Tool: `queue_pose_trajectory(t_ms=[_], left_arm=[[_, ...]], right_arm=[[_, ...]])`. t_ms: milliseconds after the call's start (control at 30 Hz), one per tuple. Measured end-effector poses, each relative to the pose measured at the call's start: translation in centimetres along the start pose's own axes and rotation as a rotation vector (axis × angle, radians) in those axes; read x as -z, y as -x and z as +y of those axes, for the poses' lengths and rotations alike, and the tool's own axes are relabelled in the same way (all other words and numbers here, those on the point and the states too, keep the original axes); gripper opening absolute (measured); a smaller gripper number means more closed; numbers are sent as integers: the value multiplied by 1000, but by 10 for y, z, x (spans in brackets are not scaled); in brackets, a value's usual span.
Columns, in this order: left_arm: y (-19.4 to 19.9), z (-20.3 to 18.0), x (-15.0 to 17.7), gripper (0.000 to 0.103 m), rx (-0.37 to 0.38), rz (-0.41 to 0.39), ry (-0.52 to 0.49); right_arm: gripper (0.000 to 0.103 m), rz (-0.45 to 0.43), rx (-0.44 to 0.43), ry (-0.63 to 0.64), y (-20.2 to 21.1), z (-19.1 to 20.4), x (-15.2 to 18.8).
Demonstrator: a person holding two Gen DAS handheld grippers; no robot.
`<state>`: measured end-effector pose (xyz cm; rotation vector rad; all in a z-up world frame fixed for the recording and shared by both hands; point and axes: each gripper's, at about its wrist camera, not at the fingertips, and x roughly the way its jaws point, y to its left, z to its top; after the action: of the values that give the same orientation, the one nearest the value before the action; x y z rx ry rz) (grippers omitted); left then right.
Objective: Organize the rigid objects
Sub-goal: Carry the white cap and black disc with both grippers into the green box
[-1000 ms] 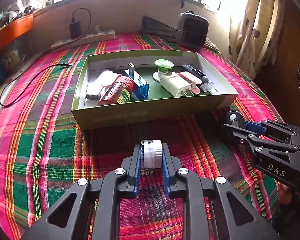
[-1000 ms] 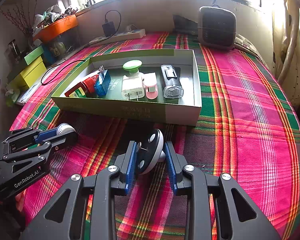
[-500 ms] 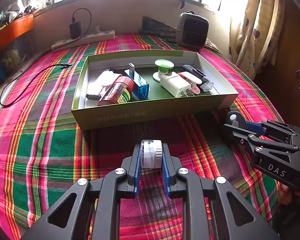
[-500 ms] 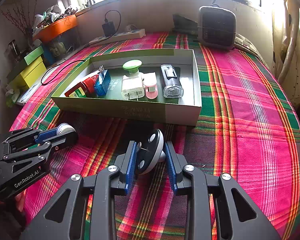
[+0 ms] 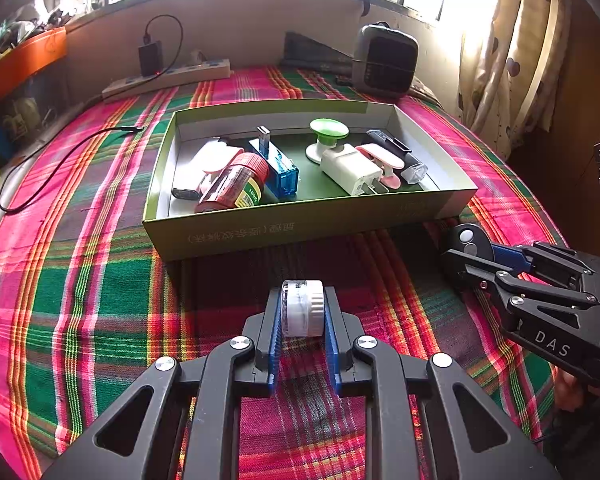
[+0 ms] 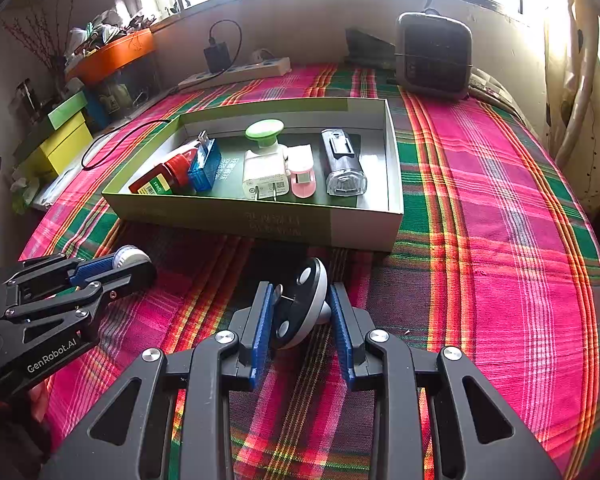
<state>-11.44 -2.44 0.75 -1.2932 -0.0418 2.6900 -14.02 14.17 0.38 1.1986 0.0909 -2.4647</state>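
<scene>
Where the plaid cloth (image 5: 100, 280) covers the worktop, a shallow green box (image 5: 308, 226) is set, and both grippers are held just in front of its near wall.

Left gripper (image 5: 302, 316): jaws clamped on a small white round container (image 5: 303, 308), held on its side above the cloth.

Right gripper (image 6: 300, 308): jaws clamped on a black-and-white disc (image 6: 300, 304), tilted between the blue pads (image 6: 260, 324).

Box contents, all lying within the one compartment: a red-capped bottle (image 5: 236, 182) on its side; a blue adapter (image 5: 278, 170) beside it; a green-topped knob (image 5: 327, 136); a white charger (image 5: 350, 168); a pink clip (image 5: 382, 162); a black flashlight (image 5: 400, 156).

Behind the box, near the wall: a power strip (image 5: 168, 80) and a dark heater (image 5: 384, 62).
</scene>
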Motion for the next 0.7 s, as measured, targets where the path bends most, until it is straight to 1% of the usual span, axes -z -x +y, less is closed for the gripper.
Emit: queue_pose_trajectory(t_ms=[467, 700], left_arm=[[13, 0, -6, 18, 2, -37, -4], [29, 1, -12, 18, 3, -80, -11]], right_arm=[[29, -20, 11, -12, 7, -1, -3], [29, -46, 7, -10, 19, 0, -7]])
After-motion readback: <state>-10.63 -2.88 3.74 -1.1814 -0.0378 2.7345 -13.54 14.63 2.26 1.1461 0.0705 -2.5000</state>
